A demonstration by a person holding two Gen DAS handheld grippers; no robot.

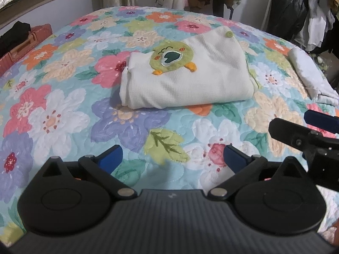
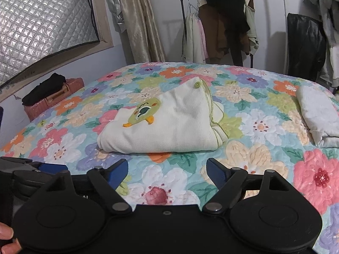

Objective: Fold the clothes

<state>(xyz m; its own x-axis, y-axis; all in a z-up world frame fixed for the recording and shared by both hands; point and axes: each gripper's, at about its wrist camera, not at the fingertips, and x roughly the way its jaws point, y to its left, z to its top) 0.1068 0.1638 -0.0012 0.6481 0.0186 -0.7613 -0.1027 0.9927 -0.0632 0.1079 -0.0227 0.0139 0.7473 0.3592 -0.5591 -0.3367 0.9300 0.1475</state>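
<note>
A cream waffle-knit garment (image 1: pixel 186 78) with a green duck patch and a green button lies folded into a thick rectangle on the flowered quilt (image 1: pixel 63 110). The right wrist view has it at the bed's middle (image 2: pixel 169 127). My left gripper (image 1: pixel 172 156) hangs over the quilt a short way in front of the garment, jaws wide open, nothing between them. My right gripper (image 2: pixel 167 170) is also open and empty, just short of the garment's near edge. The right gripper's fingers (image 1: pixel 296 131) enter the left wrist view from the right.
A second folded whitish cloth (image 2: pixel 320 114) lies at the bed's right edge. A brown suitcase (image 2: pixel 55 97) with black cloth on top stands left of the bed. A clothes rack (image 2: pixel 220 25) with hanging garments is behind the bed. A person's fingers (image 2: pixel 6 239) show at bottom left.
</note>
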